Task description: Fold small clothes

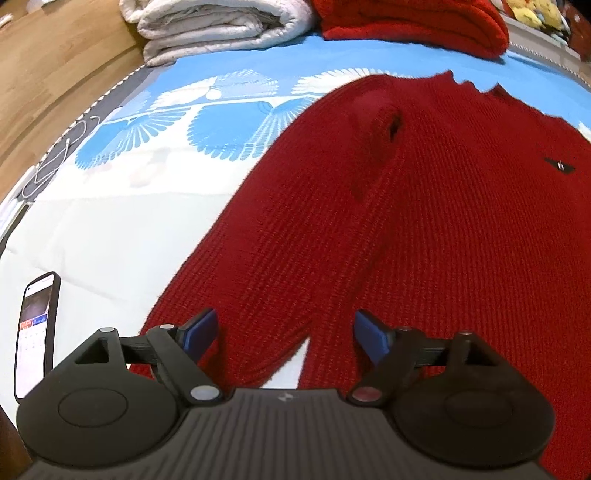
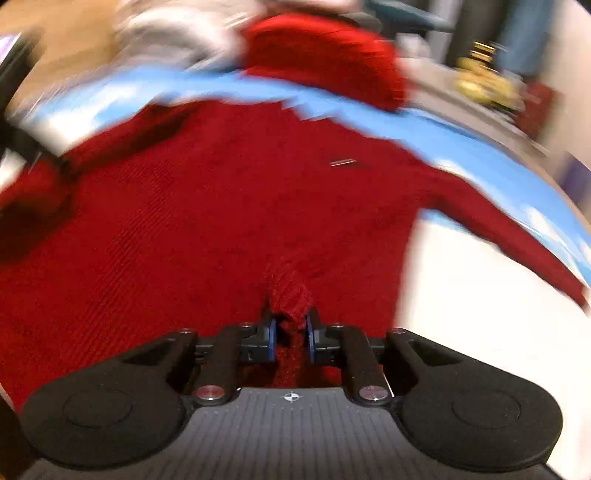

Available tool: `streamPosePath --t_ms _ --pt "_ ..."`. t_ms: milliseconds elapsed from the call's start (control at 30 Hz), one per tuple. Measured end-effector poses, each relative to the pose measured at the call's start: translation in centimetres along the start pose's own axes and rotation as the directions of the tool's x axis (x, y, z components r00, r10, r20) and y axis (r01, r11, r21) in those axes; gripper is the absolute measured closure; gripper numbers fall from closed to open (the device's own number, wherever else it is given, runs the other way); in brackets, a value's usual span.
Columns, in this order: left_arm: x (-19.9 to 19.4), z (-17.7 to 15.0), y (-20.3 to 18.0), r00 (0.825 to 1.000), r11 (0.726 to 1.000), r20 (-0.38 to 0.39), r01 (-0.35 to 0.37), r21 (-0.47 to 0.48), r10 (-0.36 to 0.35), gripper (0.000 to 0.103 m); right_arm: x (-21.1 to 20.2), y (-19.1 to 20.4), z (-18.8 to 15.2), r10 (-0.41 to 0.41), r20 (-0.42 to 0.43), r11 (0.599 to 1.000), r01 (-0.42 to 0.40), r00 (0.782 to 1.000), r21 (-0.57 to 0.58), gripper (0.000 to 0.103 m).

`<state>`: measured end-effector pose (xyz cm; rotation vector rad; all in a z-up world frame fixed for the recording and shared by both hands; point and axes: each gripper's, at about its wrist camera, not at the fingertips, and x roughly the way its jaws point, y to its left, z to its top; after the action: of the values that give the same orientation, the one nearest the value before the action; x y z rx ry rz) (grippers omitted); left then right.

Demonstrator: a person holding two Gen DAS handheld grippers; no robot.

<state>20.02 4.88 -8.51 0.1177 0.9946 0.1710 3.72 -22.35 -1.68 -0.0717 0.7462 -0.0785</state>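
Observation:
A red knit sweater (image 1: 424, 206) lies spread on a blue and white bedcover (image 1: 122, 221). One sleeve lies along its left side, down toward the near edge. My left gripper (image 1: 286, 332) is open and empty, hovering over the sleeve's lower end. In the right wrist view, which is motion-blurred, my right gripper (image 2: 290, 328) is shut on a bunched fold of the red sweater (image 2: 221, 206) near its hem. The other sleeve (image 2: 517, 236) stretches out to the right.
A phone (image 1: 35, 328) lies on the bedcover at the left. A folded white quilt (image 1: 218, 26) and a red blanket (image 1: 413, 22) sit at the far end. A white cable (image 1: 55, 162) lies by the bed's left edge, with wooden floor (image 1: 44, 74) beyond.

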Motion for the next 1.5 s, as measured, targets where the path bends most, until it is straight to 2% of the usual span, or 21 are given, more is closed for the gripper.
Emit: streamPosePath --t_ms 33,100,133,167,200,233,267,300,333,367,467,500,567,633,767,833,933,1100,1300,1500 --pt "-0.1 0.1 0.2 1.000 1.000 -0.001 0.001 -0.009 -0.001 0.018 -0.8 -2.5 0.1 -0.040 0.001 0.994 0.039 0.999 0.103 0.087" --pt "-0.2 0.2 0.3 1.000 1.000 -0.004 0.005 -0.020 -0.005 0.018 -2.4 -8.2 -0.7 -0.121 -0.052 0.937 0.131 0.991 0.325 0.088" --pt "-0.3 0.2 0.3 1.000 1.000 -0.006 0.009 -0.023 -0.009 0.018 -2.6 -11.2 -1.5 -0.127 -0.089 0.885 0.153 0.988 0.440 0.087" --pt "-0.4 0.1 0.2 1.000 1.000 -0.006 0.013 -0.022 -0.013 0.018 -2.7 -14.1 -2.9 -0.127 -0.141 0.807 0.185 0.982 0.560 0.087" --pt "-0.5 0.1 0.1 1.000 1.000 -0.006 0.016 -0.018 -0.016 0.017 -2.7 -16.2 -4.4 -0.217 -0.234 0.717 0.317 0.948 0.620 0.084" --pt "-0.6 0.1 0.0 1.000 1.000 -0.003 0.015 -0.014 -0.015 0.016 -2.8 -17.5 -5.4 -0.299 -0.303 0.647 0.425 0.905 0.633 0.082" --pt "-0.7 0.0 -0.1 1.000 1.000 0.002 0.011 -0.007 -0.011 0.014 -3.2 -18.8 -6.3 -0.332 -0.336 0.577 0.472 0.881 0.667 0.069" --pt "-0.8 -0.1 -0.1 1.000 1.000 0.006 0.006 -0.002 -0.006 0.013 -3.7 -19.7 -6.8 -0.297 -0.335 0.528 0.446 0.894 0.723 0.052" --pt "-0.9 -0.2 -0.1 1.000 1.000 0.012 -0.001 0.001 0.001 0.012 -4.1 -20.0 -6.8 -0.255 -0.296 0.522 0.389 0.920 0.759 0.047" --pt "-1.0 -0.2 0.0 1.000 1.000 0.017 -0.010 0.002 0.010 0.012 -4.3 -19.7 -6.3 -0.230 -0.240 0.553 0.330 0.943 0.765 0.045" --pt "-1.2 -0.2 0.4 0.999 0.999 0.033 -0.035 0.004 0.035 0.012 -3.0 -16.8 -3.4 -0.189 -0.174 0.718 0.257 0.966 0.647 0.032" --pt "-1.2 -0.1 0.7 0.998 0.999 0.038 -0.046 0.004 0.046 0.012 -2.3 -16.0 -2.4 -0.174 -0.161 0.754 0.237 0.971 0.613 0.030" --pt "-1.2 -0.1 1.2 0.996 0.997 0.050 -0.072 0.006 0.072 0.012 -0.9 -14.5 -0.3 -0.142 -0.152 0.800 0.203 0.978 0.565 0.029" --pt "-1.0 0.1 1.4 0.993 0.995 0.058 -0.101 0.028 0.099 0.012 1.0 -13.3 1.6 -0.107 -0.139 0.826 0.166 0.984 0.538 0.028" --pt "-0.8 0.5 1.9 0.988 0.989 0.074 -0.142 0.048 0.138 0.012 4.3 -10.2 3.2 -0.095 -0.129 0.854 0.147 0.987 0.499 0.027" --pt "-0.8 0.6 2.2 0.986 0.987 0.082 -0.150 0.049 0.146 0.012 6.0 -8.8 3.3 -0.112 -0.176 0.868 0.183 0.978 0.461 0.027" --pt "-0.6 0.6 2.7 0.985 0.986 0.082 -0.158 0.062 0.153 0.012 7.1 -7.4 4.5 -0.027 -0.166 0.891 0.099 0.986 0.443 0.027" --pt "-0.5 0.4 3.1 0.987 0.987 0.066 -0.151 0.052 0.148 0.012 6.8 -5.4 4.9 -0.026 -0.148 0.923 0.080 0.989 0.377 0.026" --pt "-0.3 -0.3 3.0 0.987 0.985 0.059 -0.152 0.079 0.147 0.012 7.6 -5.4 4.8 -0.009 -0.167 0.915 0.076 0.986 0.395 0.026" --pt "0.0 -0.9 3.4 0.989 0.986 0.041 -0.148 0.081 0.145 0.012 9.2 -6.1 4.3 0.003 -0.203 0.891 0.090 0.979 0.445 0.026"
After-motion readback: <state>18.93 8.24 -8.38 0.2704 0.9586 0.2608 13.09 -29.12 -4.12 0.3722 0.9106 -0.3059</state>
